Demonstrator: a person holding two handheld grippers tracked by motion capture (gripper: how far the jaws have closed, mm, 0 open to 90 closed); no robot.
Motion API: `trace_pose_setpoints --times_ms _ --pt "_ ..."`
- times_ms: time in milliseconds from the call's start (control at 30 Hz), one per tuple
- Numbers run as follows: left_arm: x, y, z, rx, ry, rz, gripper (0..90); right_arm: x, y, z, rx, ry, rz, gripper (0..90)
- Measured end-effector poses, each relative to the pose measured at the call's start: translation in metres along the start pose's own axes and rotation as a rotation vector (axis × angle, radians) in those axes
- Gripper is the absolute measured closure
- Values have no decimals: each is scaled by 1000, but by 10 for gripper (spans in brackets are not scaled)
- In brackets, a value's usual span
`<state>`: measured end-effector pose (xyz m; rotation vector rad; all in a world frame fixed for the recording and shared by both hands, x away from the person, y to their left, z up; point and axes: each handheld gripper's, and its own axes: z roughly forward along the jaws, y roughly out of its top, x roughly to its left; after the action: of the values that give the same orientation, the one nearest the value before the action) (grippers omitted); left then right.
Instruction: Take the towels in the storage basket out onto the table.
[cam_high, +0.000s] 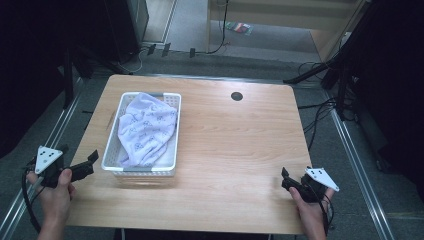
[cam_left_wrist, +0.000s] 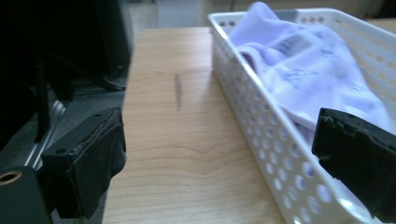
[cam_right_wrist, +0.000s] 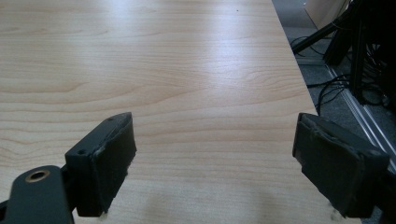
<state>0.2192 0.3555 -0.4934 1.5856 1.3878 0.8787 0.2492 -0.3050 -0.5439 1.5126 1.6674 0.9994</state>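
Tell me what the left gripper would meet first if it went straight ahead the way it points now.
Probably the white basket. The left gripper is open, and the basket's near side wall runs up between its jaws, with the pale cloth heaped inside. Depth is hard to judge, so it might skim along the wall.

From my station I saw a light wooden table (cam_high: 225, 150) with rounded corners filling the middle of the high view. A white perforated plastic basket (cam_high: 111, 150) stood directly on it, left of centre in the frame, its long side running toward the top. A round black grommet (cam_high: 237, 96) sat in the tabletop near the upper edge, right of the basket. A short dark streak (cam_left_wrist: 178, 92) marked the wood just beside the basket's wall, upper centre of the left gripper view.
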Motion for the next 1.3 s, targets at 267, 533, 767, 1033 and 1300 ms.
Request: trace_pose_setpoints --times_ms 267,533,767,1033,1300 --pt "-14 35 6 148 -132 96 0 0 1 1 5 12 -4 133" --pt "-29 55 26 328 -223 185 0 1 1 1 9 22 -7 133" --pt "-34 70 41 403 -259 209 0 1 1 3 14 28 -20 133" --pt "-43 85 58 461 -261 251 0 1 1 3 17 28 -16 133" --pt "-56 97 78 496 -280 275 0 1 1 2 15 31 -21 131"
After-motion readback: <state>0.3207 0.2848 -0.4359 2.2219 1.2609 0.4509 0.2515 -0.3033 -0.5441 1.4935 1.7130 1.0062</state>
